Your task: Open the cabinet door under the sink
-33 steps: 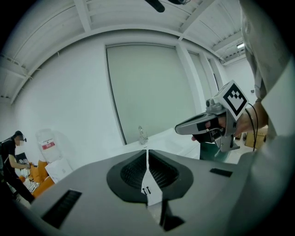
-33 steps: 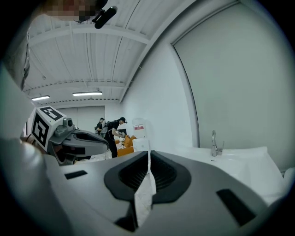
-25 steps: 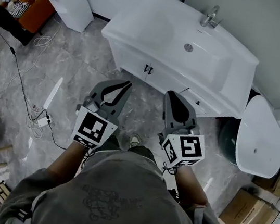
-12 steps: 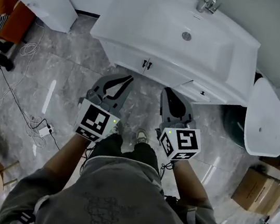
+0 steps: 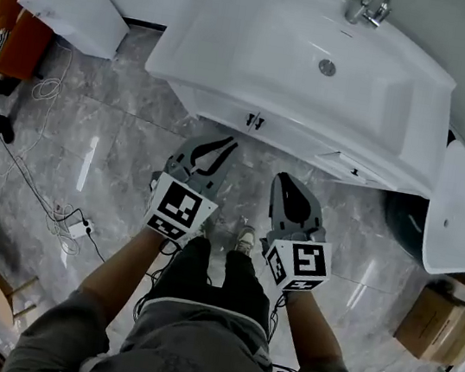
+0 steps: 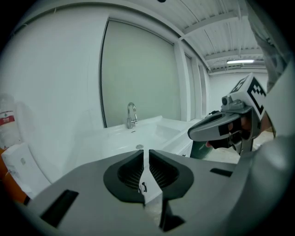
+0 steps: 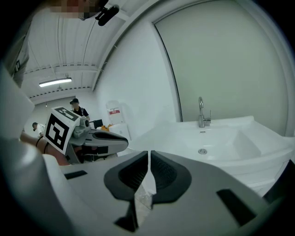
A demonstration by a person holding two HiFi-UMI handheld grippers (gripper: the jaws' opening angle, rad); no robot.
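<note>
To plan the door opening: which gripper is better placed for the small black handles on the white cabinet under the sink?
Probably left: the left gripper points at the small black handles and is nearer; the right gripper is farther aside.

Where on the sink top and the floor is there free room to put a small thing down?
The sink top left of the basin is bare. The floor before the cabinet is free; cables crowd the left.
</note>
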